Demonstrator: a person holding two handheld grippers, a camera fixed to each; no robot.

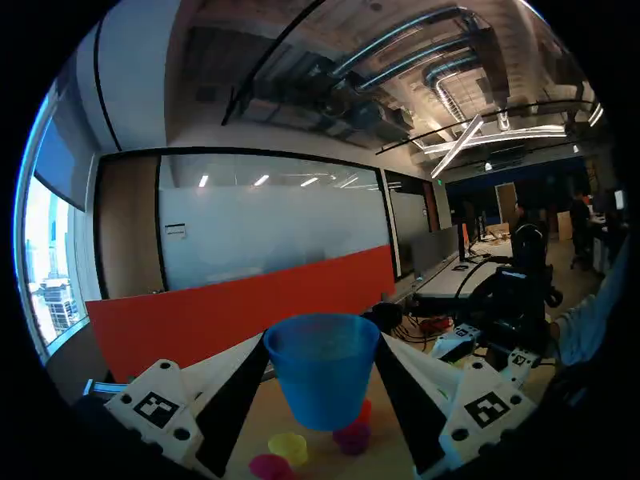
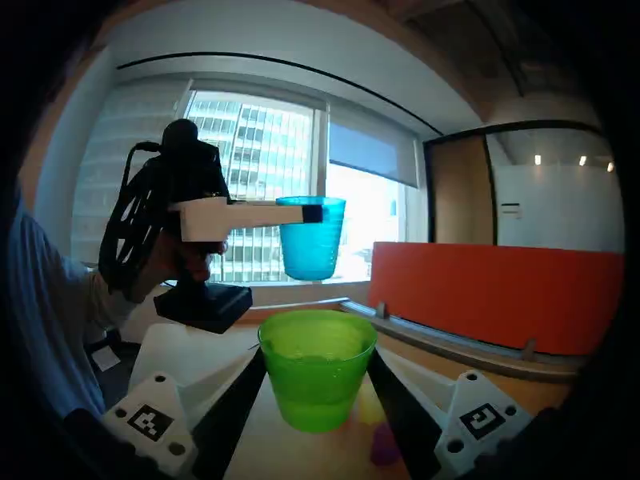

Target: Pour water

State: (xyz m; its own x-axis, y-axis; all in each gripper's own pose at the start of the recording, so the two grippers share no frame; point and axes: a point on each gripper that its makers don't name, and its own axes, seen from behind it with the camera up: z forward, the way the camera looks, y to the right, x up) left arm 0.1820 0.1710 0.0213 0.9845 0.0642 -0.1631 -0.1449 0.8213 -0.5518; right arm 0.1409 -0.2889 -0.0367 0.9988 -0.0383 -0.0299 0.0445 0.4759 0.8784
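Gripping a translucent blue cup [image 1: 322, 380] between both fingers, our left tongs [image 1: 324, 344] hold it upright, lifted clear of the bench [image 1: 268, 416]. Below it, on the pale wooden top, we see four small cups. A yellow cup [image 1: 288, 446] and a pink cup [image 1: 270, 466] sit near the lower edge. To their right stand a purple cup [image 1: 353, 438] and a red cup [image 1: 365, 410], the red one partly hidden behind the blue cup. An orange partition [image 1: 232, 312] runs along the far side of the bench.

Our right tongs [image 2: 318, 352] are clenched on a green cup [image 2: 318, 380], also upright, with both fingers pressing its sides. In the right gripper view the left tongs hold the blue cup out sideways against a bright window [image 2: 256, 152]. It is higher than the green cup and farther off, and a hand [image 2: 172, 256] grips the black handle. The two cups are apart. We cannot tell whether the blue cup holds water; the green cup looks darker in its lower part.
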